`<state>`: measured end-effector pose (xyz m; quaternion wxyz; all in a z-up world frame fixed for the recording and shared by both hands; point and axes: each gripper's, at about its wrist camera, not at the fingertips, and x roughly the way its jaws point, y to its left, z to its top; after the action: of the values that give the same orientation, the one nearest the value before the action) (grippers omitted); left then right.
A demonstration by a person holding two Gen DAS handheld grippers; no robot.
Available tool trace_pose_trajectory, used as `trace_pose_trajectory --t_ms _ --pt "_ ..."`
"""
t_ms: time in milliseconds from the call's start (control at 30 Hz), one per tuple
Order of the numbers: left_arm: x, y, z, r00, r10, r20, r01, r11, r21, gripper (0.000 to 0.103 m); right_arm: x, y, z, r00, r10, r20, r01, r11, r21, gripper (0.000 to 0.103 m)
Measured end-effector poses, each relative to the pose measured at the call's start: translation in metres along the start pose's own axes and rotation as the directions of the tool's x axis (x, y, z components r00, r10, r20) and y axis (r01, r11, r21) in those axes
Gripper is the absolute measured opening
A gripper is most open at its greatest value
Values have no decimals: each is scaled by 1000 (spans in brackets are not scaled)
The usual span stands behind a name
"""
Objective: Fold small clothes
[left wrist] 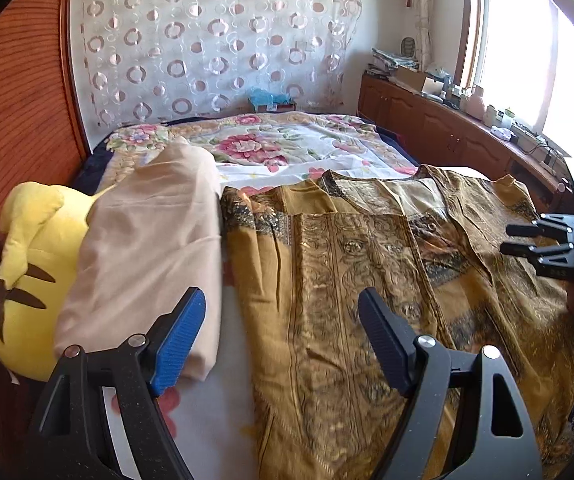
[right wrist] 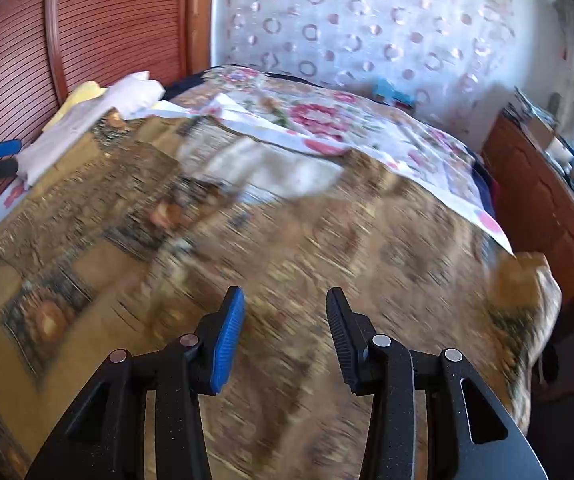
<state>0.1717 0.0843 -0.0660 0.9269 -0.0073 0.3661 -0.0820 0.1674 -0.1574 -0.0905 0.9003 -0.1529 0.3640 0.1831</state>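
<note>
Currently we hold both tongs, left [left wrist: 283,336] and right [right wrist: 285,336], parted and empty over the mustard patterned garment [left wrist: 367,280] spread beside the beige pillow [left wrist: 147,256]; next, grip a hem.

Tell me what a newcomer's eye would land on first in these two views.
First, the mustard-gold patterned garment spread flat over the near half of the floral bedspread, filling most of both views. Next, the bright yellow plush toy at the bed's left edge, half covered by a folded beige cloth. The left tool and right tool both stand open and empty above the garment.
</note>
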Motion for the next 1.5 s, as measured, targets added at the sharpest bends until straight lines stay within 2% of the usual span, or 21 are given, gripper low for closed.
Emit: trace_pose_trajectory --t_ms 67,133,200,300,433,700,767,800,833,933,1067,1133,1300,1467,1500 --pt "12 2 7 1000 -14 -21 13 1000 -12 74 -3 -7 -9 1000 -9 -10 9 1000 10 44" --pt "20 4 14 1000 -9 -27 9 1000 -15 62 -6 -10 -18 1000 -5 -20 6 1000 18 44" --pt "26 4 20 1000 11 -29 -12 1000 -9 59 -10 -14 -24 1000 15 -8 -15 999 38 44" --pt "39 6 28 999 6 -47 -6 1000 -12 52 -15 -18 -29 999 40 3 -40 997 70 45" --pt "62 11 39 996 33 -88 -34 999 -14 43 -21 -20 -31 999 33 3 -33 997 70 47" --pt "89 11 43 986 77 -148 -78 997 -2 43 -15 -24 -27 999 35 -2 -35 997 76 48" --pt "91 7 43 984 94 -150 -91 996 23 37 -15 -24 -27 999 36 -1 -36 996 77 48" --pt "91 4 42 983 100 -152 -95 995 36 33 -15 -25 -27 999 36 -2 -36 996 77 48" --pt "91 3 42 983 107 -152 -100 994 49 20 -13 -24 -25 999 36 -3 -36 996 77 48" --pt "87 1 43 979 146 -139 -135 987 88 4 -14 -23 -25 999 36 -3 -36 996 77 48" --pt "62 12 52 983 178 -52 -175 983 59 3 -14 -24 -25 999 35 -3 -35 997 76 48" --pt "55 23 56 981 191 -39 -189 981 34 3 -12 -24 -23 999 37 -5 -36 996 76 48" --pt "51 38 56 986 164 -32 -163 986 13 3 -12 -24 -23 999 36 -4 -35 997 76 49" --pt "42 26 53 987 159 14 -159 986 47 3 -11 -25 -23 999 37 -5 -36 996 77 49" --pt "38 23 54 988 152 26 -153 987 54 7 -11 -25 -22 999 37 -5 -36 996 76 49"
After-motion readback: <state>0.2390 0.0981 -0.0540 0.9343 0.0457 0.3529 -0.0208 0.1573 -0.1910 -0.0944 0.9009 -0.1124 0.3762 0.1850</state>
